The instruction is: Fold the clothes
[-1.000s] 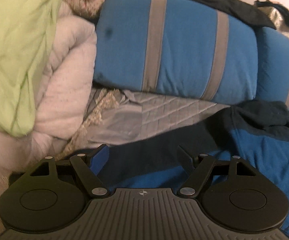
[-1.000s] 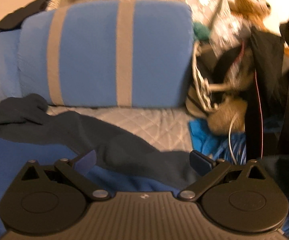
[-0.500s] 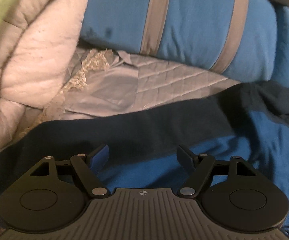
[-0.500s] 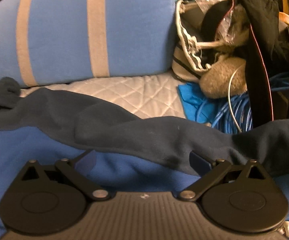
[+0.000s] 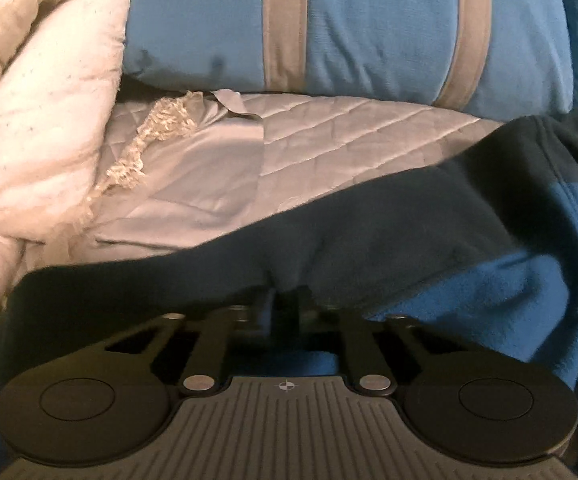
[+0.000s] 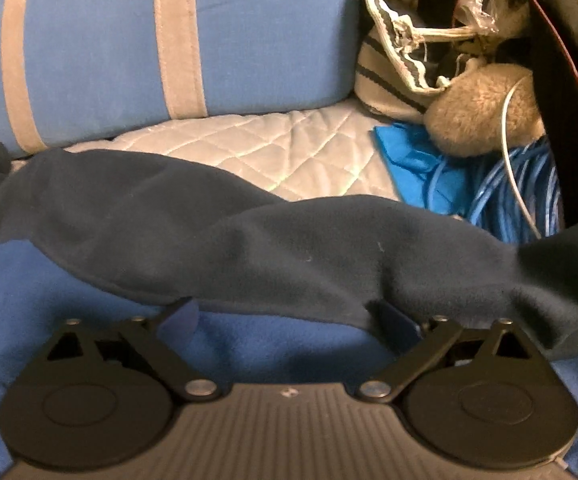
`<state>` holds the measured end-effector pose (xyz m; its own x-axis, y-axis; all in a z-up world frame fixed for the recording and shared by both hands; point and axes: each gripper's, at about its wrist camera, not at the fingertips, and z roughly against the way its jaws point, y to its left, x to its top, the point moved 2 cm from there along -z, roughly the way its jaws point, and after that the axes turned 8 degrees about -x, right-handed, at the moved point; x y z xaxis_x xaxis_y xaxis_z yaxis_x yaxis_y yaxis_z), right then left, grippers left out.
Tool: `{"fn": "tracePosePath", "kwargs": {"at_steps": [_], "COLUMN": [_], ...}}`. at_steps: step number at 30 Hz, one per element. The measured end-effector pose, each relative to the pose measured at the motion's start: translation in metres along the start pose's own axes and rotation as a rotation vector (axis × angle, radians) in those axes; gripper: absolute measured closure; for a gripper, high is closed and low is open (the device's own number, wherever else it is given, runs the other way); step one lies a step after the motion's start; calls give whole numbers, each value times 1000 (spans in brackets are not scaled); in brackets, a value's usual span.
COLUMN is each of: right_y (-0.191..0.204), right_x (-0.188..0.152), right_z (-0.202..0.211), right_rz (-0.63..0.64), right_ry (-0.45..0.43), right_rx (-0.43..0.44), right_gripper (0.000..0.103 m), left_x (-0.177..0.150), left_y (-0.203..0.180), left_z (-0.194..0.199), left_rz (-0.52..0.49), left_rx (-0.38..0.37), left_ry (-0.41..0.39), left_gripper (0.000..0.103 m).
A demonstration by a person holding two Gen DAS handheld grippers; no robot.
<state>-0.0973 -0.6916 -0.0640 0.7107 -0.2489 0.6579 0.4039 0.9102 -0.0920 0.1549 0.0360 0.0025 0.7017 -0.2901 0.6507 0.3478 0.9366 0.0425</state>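
Observation:
A blue fleece garment (image 5: 489, 300) with dark navy sleeves lies spread on a quilted cover. My left gripper (image 5: 287, 308) is down on its navy band, jaws together, and the fabric puckers into a pinched fold between the tips. In the right wrist view the navy sleeve (image 6: 249, 240) runs across the blue body (image 6: 29, 300). My right gripper (image 6: 291, 320) sits low at the sleeve's near edge. Its jaws are closing, still wide apart, with the sleeve's hem and blue fleece between them. The pads do not press on the cloth.
Blue cushions with grey stripes (image 5: 369, 20) (image 6: 89, 40) stand behind the grey quilted cover (image 5: 289, 152). A white quilted blanket (image 5: 37, 100) is piled at the left. At the right are a striped bag (image 6: 389, 72), a plush toy (image 6: 485, 108) and coiled blue cable (image 6: 521, 188).
Both grippers have sunk onto the garment. The left jaws went from wide apart to closed on the navy fabric. The right jaws have narrowed a little.

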Motion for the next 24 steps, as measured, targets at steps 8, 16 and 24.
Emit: {"fn": "tracePosePath", "kwargs": {"at_steps": [8, 16, 24], "right_y": [-10, -18, -9], "right_x": [6, 5, 15], "right_z": [15, 18, 43], "right_rz": [-4, 4, 61], "right_ry": [-11, -32, -98], "right_rx": [-24, -74, -51], "right_gripper": [95, 95, 3], "left_x": [2, 6, 28], "left_y": [15, 24, 14], "left_z": [6, 22, 65], "left_rz": [22, -1, -4], "left_rx": [156, 130, 46], "left_ry": [-16, -52, -101], "left_gripper": [99, 94, 37]}}
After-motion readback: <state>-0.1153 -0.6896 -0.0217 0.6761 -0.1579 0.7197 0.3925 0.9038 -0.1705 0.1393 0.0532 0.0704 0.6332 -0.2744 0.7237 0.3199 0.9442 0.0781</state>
